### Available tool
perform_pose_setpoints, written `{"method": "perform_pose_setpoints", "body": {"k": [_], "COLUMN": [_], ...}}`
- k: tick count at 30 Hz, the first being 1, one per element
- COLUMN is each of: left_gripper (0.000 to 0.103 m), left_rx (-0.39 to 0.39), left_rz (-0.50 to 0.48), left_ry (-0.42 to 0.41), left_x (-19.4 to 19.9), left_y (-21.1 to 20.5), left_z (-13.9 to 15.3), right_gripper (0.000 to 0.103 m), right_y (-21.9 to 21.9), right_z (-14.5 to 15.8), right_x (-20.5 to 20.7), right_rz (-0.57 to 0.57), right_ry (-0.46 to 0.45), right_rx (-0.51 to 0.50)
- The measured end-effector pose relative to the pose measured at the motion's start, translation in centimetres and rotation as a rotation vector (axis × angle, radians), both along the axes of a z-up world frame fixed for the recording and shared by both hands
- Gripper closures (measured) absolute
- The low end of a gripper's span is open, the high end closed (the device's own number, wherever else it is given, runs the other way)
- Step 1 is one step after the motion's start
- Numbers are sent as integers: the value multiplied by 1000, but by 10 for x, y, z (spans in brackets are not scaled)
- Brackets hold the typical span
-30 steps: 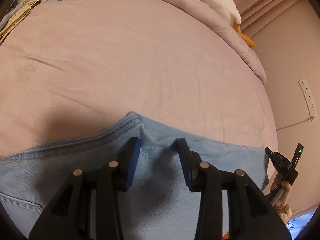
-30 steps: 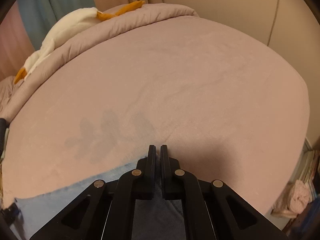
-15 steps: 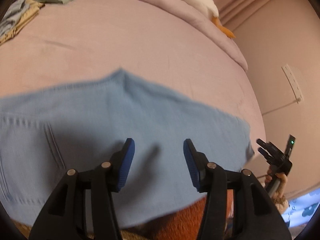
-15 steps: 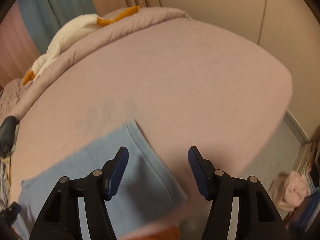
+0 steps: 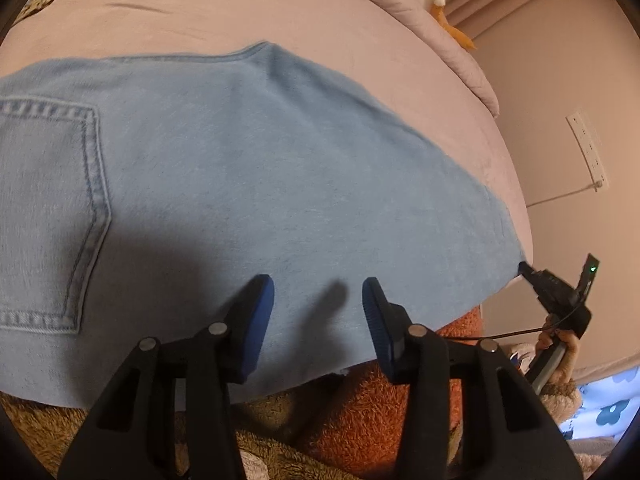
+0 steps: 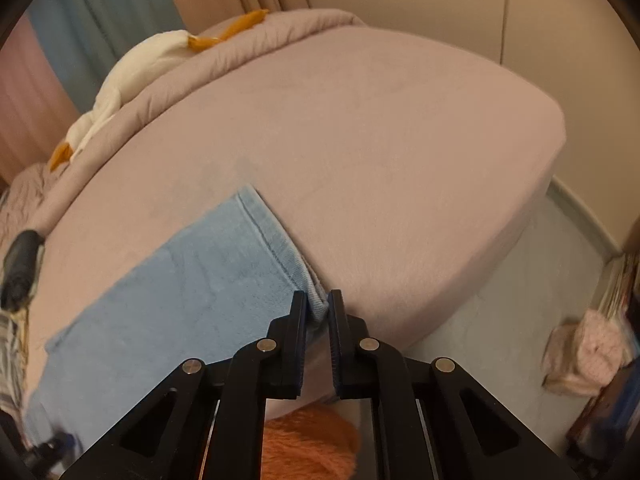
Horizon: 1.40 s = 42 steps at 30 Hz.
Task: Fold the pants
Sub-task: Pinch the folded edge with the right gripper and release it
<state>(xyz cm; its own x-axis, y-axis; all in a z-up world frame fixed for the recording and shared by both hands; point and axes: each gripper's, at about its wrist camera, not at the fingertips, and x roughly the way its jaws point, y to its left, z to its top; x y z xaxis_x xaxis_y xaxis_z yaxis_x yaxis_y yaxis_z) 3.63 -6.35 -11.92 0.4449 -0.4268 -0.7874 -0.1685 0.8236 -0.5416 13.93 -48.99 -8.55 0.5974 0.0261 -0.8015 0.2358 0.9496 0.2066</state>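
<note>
1. Left wrist view: I see light blue pants (image 5: pixel 248 168) spread flat along the near edge of a pink bed (image 5: pixel 224 8), bare bedding beyond. My left gripper (image 5: pixel 318 300) hovers above the denim, fingers wide apart, holding nothing.
2. Right wrist view: my right gripper (image 6: pixel 318 306) pinches the pants' (image 6: pixel 192 280) hem corner at the bed's (image 6: pixel 400 140) near edge, fingers narrow.
</note>
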Motion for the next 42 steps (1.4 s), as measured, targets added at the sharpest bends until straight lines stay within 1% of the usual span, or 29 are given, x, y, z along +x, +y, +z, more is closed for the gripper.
{"method": "perform_pose_setpoints", "body": {"k": [2, 4, 6, 10, 14, 18, 21, 24, 26, 28, 29, 30, 31, 32, 33, 34, 37, 40, 42], "left_gripper": [58, 58, 58, 58, 59, 58, 58, 55, 50, 44, 41, 31, 23, 22, 21, 18, 17, 17, 17], "left_rx": [7, 12, 15, 25, 33, 85, 110, 116, 115, 113, 113, 114, 117, 124, 131, 136, 129, 123, 124], "left_rz": [-7, -11, -12, -16, -21, -46, -49, -56, -73, -95, -103, -106, -103, -96, -88, -80, -42, -8, 10], "left_ry": [0, 1, 0, -1, 8, 11, 15, 27, 42, 27, 11, -7, -20, -38, -50, -54, -64, -46, -32], "left_x": [-1, 2, 6, -5, -9, -19, -24, -25, -25, -27, -28, -28, -28, -28, -27, -26, -20, -15, -14], "left_y": [0, -4, -4, -4, -5, -14, -18, -19, -23, -27, -29, -30, -29, -28, -27, -26, -19, -12, -10], "left_z": [0, 0, 1, 0, 0, 0, 1, 2, 6, 11, 14, 17, 19, 22, 24, 25, 26, 21, 18], "right_gripper": [94, 94, 94, 94, 94, 94, 94, 94, 94, 93, 86, 78, 61, 45, 41, 39, 39, 39, 39], "right_y": [2, 2, 5, 8, 4, 4, 3, 2, 2, 0, -2, -7, -10, -15, -20, -24, -31, -26, -21], "right_z": [-16, -31, -33, -33, -35, -36, -36, -36, -36, -35, -36, -36, -36, -37, -39, -40, -38, -29, -28], "right_x": [10, 17, 17, 20, 15, 11, 10, 9, 8, 6, 3, -1, -4, -10, -15, -21, -37, -45, -43], "right_rz": [-9, -22, -36, -41, -43, -45, -47, -52, -58, -49, -57, -76, -93, -115, -129, -138, -139, -83, -36], "right_ry": [57, 92, 78, 82, 77, 69, 63, 60, 58, 46, 38, 32, 33, 35, 33, 26, -3, -66, -97], "right_rx": [-19, -19, -31, -47, -30, -26, -23, -21, -21, -23, -15, -6, -2, 11, 33, 64, 152, 209, 242]}}
